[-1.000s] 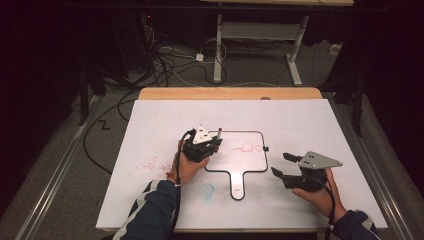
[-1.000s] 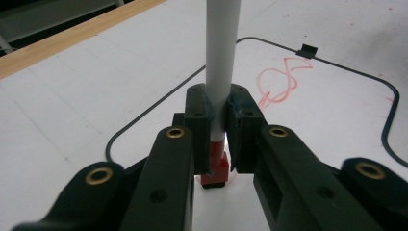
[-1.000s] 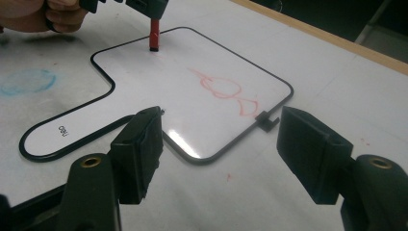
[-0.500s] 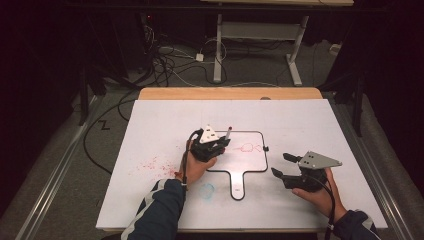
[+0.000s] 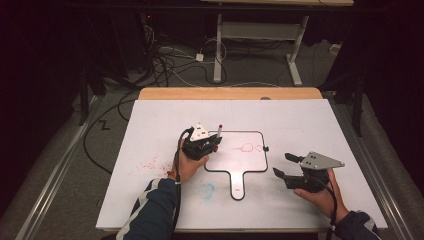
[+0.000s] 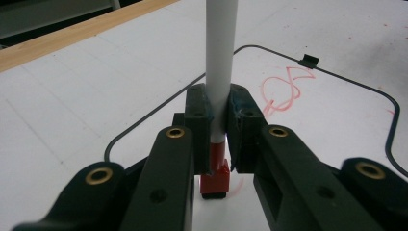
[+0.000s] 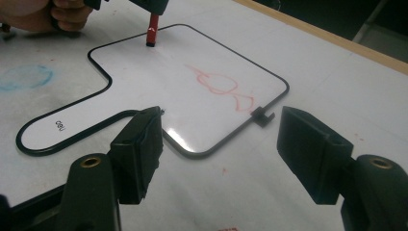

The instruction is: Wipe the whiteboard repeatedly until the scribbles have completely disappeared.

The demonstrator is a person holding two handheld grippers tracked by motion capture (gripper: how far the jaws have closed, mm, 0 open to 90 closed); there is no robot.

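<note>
**Marker held upright over the small whiteboard**

A white marker (image 6: 220,72) with a red end is clamped between the fingers (image 6: 198,115) of the left gripper (image 5: 201,144), upright, its red end set down at the left edge of the paddle-shaped whiteboard (image 5: 250,162). A red scribble (image 7: 223,89) is seen near the middle of the board. The board lies flat on the white counter (image 5: 310,120). The right gripper (image 5: 294,172) is held just right of the board, its fingers (image 7: 139,144) spread apart with nothing between them.
</note>
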